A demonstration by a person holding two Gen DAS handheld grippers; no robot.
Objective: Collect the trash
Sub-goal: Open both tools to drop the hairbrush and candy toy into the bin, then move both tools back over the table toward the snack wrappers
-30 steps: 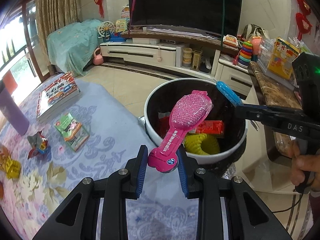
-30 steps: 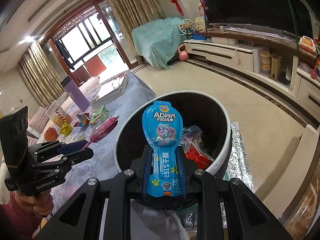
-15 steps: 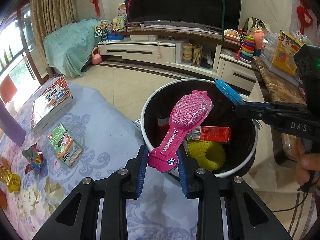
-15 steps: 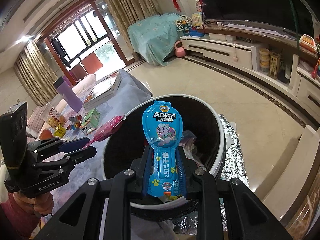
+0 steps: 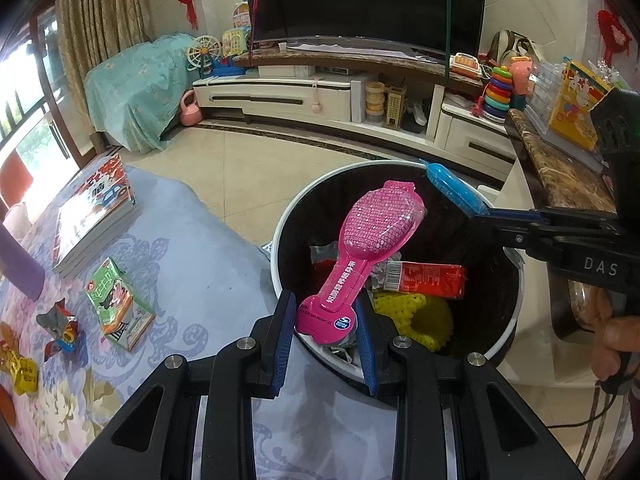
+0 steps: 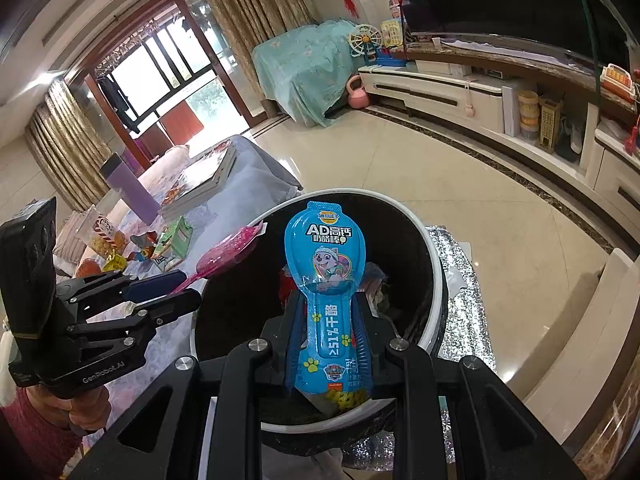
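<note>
Blue pads of the left gripper (image 5: pixel 326 330) are pressed on the stem of a pink spoon-shaped wrapper (image 5: pixel 370 248), held over the black bin (image 5: pixel 504 344). Likewise, a blue cheese-stick wrapper (image 6: pixel 326 280) is clamped by the right gripper (image 6: pixel 328 334) above the same bin. Beneath, a red packet (image 5: pixel 426 280) and yellow mesh (image 5: pixel 416 316) lie inside. Farther left, a green carton (image 5: pixel 118 304) and books (image 5: pixel 94 212) rest on the table.

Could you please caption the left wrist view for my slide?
Left gripper holds a pink wrapper over the trash bin.
</note>
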